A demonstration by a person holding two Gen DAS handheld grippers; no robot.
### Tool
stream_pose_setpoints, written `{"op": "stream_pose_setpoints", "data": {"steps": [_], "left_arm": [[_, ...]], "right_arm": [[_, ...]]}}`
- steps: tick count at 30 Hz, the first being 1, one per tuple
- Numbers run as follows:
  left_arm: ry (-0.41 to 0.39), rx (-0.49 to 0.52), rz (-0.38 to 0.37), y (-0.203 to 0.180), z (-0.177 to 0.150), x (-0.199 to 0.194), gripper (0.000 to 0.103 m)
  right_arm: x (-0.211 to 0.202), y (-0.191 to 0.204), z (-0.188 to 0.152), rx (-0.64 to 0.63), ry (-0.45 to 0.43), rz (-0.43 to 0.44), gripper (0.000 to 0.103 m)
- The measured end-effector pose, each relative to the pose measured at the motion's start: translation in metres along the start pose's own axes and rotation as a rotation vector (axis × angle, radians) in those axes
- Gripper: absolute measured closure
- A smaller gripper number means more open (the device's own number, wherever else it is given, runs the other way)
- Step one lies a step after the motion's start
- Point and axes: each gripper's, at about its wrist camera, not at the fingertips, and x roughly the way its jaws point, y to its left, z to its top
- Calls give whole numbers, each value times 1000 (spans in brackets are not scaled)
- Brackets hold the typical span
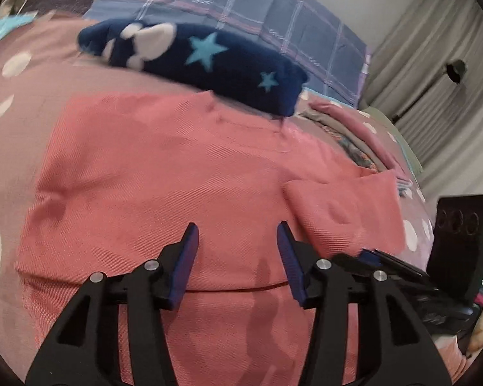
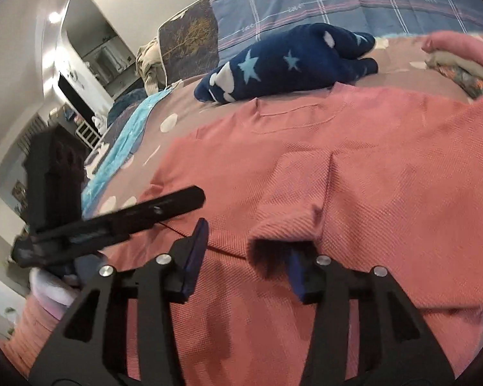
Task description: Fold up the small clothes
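Claws: left claw [image 1: 238, 234] spread, empty | right claw [image 2: 246, 238] spread above pink shirt [image 2: 354, 167]

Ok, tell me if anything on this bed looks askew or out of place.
The pink shirt is only half folded: one sleeve lies turned in over the body, and its hem edge bunches up by the right gripper. Both grippers stand open, holding nothing. The navy star-print garment lies rumpled behind the shirt.

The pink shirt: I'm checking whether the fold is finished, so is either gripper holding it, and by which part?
Neither holds it. The left gripper and right gripper both stand open over the pink shirt, pads pressing on nothing.
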Motion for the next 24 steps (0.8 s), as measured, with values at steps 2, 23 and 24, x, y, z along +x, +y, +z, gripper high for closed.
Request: {"op": "stream_pose_setpoints", "data": {"steps": [2, 23, 24], "left_arm": [[-9, -36, -19, 9, -3, -4, 52], [63, -81, -167, -3, 5, 12, 51], [71, -68, -157, -8, 5, 17, 51]], "right_arm": [[-5, -10, -1, 64, 3, 30, 52], [-60, -15, -4, -15, -69, 4, 52], [-65, -14, -10, -39, -68, -29, 52]]}}
